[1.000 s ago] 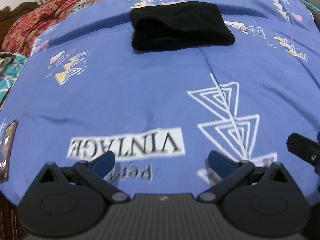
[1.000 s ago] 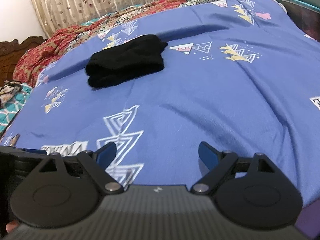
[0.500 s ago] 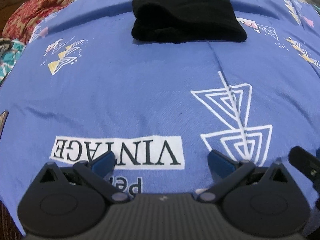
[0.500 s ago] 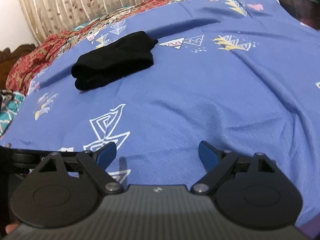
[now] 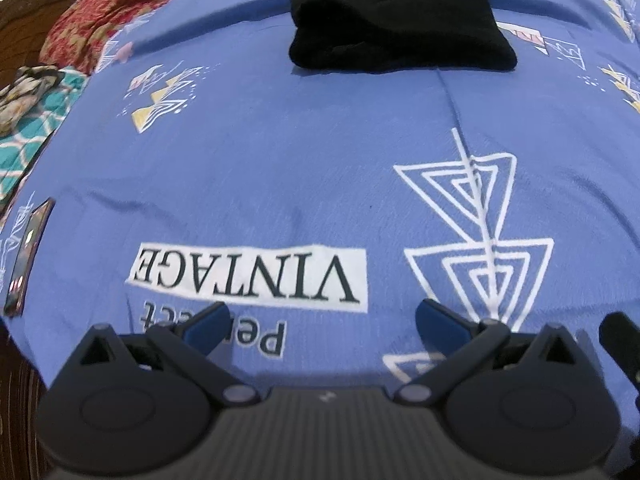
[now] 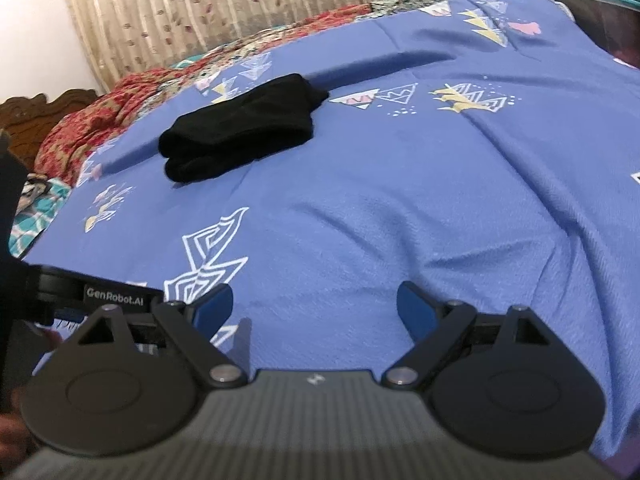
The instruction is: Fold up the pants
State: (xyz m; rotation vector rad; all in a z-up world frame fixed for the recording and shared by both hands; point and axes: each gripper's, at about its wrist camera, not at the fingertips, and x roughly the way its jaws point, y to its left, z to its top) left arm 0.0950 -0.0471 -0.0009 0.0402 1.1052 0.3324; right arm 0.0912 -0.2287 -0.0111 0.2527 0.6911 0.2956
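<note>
Since approx 1 s ago, both views have been shifted: in the left wrist view the VINTAGE print (image 5: 248, 276) sits higher and more of the lettering below it is shown, and a phone (image 5: 28, 252) at the bed's left edge is seen in full; in the right wrist view the pants (image 6: 240, 128) sit further right and lower, w/ more curtain (image 6: 240, 12) shown behind.

Pants are found as a compact black bundle (image 5: 396, 28) on the blue bedsheet (image 5: 320, 152), well apart from both grippers, toward the far side of the bed. By the look of it, the folding is already done, w/ layers stacked and edges roughly squared; the step in hand is judged to be pulling away or a final check. To do it well, grippers should be kept off the sheet so nothing is dragged, and if the bundle's left end, where the layers bulge, is to be tidied, it should be pressed flat from above rather than pinched.

Left gripper (image 5: 320, 320): jaws spread wide, nothing held, blue pads hovering over the printed sheet; contact w/ the sheet can't be told. Right gripper (image 6: 316, 308): jaws likewise wide apart, nothing held, over bare blue sheet.
</note>
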